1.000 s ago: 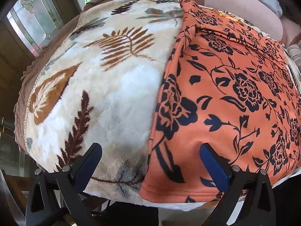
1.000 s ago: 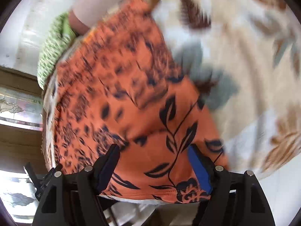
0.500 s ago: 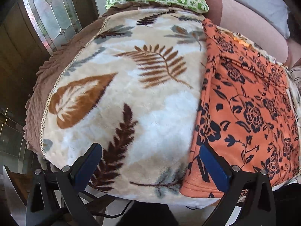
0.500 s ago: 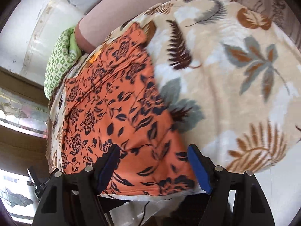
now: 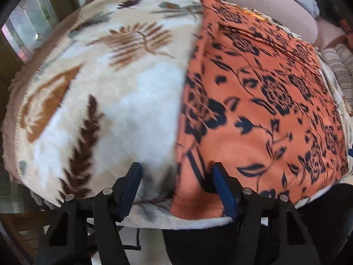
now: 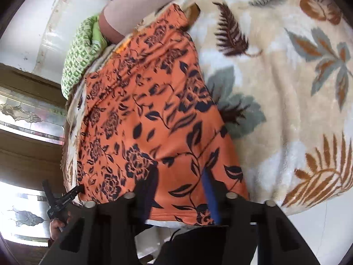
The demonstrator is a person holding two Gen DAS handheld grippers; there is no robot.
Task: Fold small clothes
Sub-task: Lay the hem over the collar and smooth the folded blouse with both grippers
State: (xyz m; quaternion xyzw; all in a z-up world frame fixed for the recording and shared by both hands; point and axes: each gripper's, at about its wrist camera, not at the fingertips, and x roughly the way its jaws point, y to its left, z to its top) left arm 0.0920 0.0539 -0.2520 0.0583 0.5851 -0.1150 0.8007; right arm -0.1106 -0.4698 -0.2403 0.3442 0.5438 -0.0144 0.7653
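Between the closing jaws of the left gripper (image 5: 176, 172) lies the near-left corner of the orange floral garment (image 5: 260, 101), while the right gripper (image 6: 178, 176) closes over its near hem, neither yet pinching, the garment flat on a leaf-patterned blanket (image 5: 123, 92)

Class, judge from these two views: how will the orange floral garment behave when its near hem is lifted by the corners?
The orange floral garment is probably floppy: it lies flat and follows the curve of the plush blanket. It looks thin, so likely light. On lifting, the middle would probably sag between the corners.
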